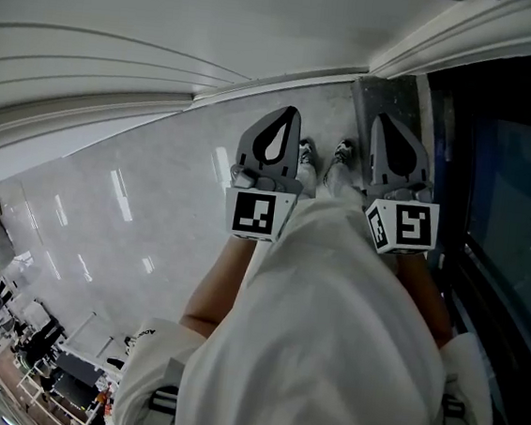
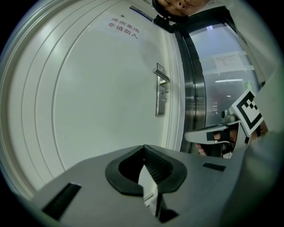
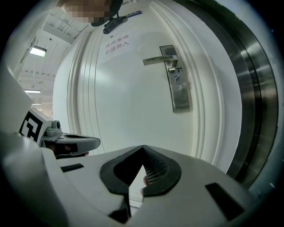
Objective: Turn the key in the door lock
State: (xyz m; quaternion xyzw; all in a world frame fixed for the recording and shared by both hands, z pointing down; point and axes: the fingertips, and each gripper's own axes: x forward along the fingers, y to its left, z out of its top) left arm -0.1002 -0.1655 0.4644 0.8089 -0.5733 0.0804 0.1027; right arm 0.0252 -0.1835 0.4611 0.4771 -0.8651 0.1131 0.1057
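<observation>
Both tools are up in front of the white door (image 3: 133, 102) and well short of it. The left tool (image 2: 144, 147) has its jaws together, the tips meeting in a point with nothing between them; only pale door shows through the slit below. The right tool (image 3: 142, 147) tells the same story: jaws closed tip to tip, and empty. Neither touches the door or anything on it.

The key (image 3: 177, 80) sits in the lock plate (image 3: 180, 95), just under the lever handle (image 3: 159, 60) — it is small in the right gripper view, so how it is turned cannot be read. Handle and plate are on the door's right side, near the frame, with a steel strip (image 3: 255, 111) just beyond to the right. The lever points left, roughly level. High on the door is a small sign (image 3: 116, 44) with reddish characters.

From the head view, the two tools ride side by side — near each other but apart. Each has its marker cube (image 1: 254, 212) facing up at the camera, and each nose points toward the foot of the door. Below them lies a glossy pale floor (image 1: 132, 221), and the person's shoes (image 1: 307, 152) peek out between the tools (a white garment (image 1: 328, 336) fills the lower frame). Dark glass (image 1: 513, 186) runs along the right.
</observation>
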